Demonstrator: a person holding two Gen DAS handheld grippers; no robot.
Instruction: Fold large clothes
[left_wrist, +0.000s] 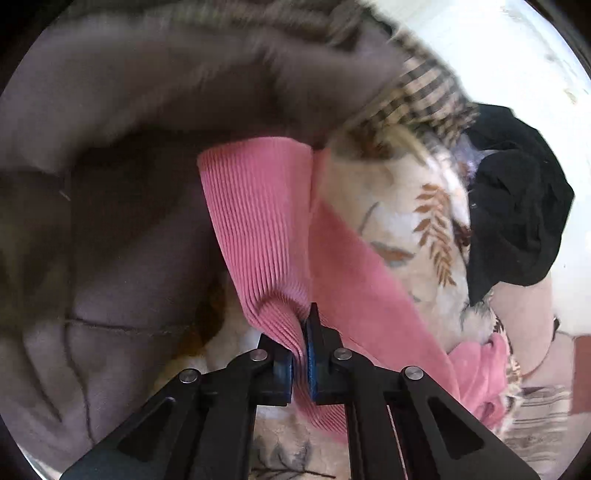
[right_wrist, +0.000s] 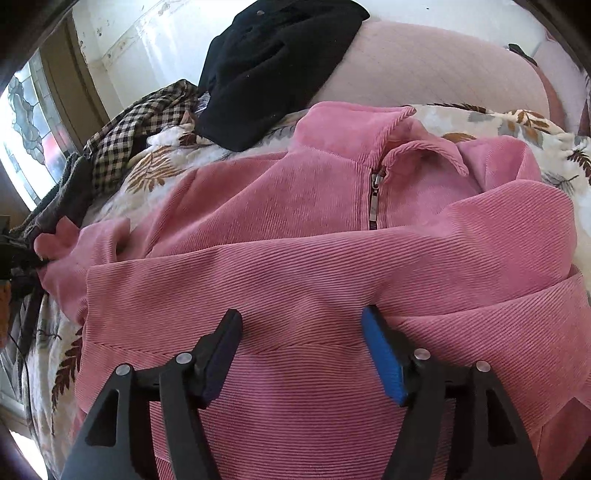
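Observation:
A pink corduroy jacket lies front-up on a leaf-print bedspread, collar and zipper toward the far side, one sleeve folded across its chest. My right gripper is open, its fingers resting on the jacket's lower front and holding nothing. My left gripper is shut on a ribbed pink cuff or edge of the jacket and lifts it off the bed. In the right wrist view this gripper shows dimly at the far left edge.
A black garment and a checked cloth lie on the bed beyond the jacket. A grey quilted fabric fills the left wrist view, blurred. A pale pink headboard and a window stand behind.

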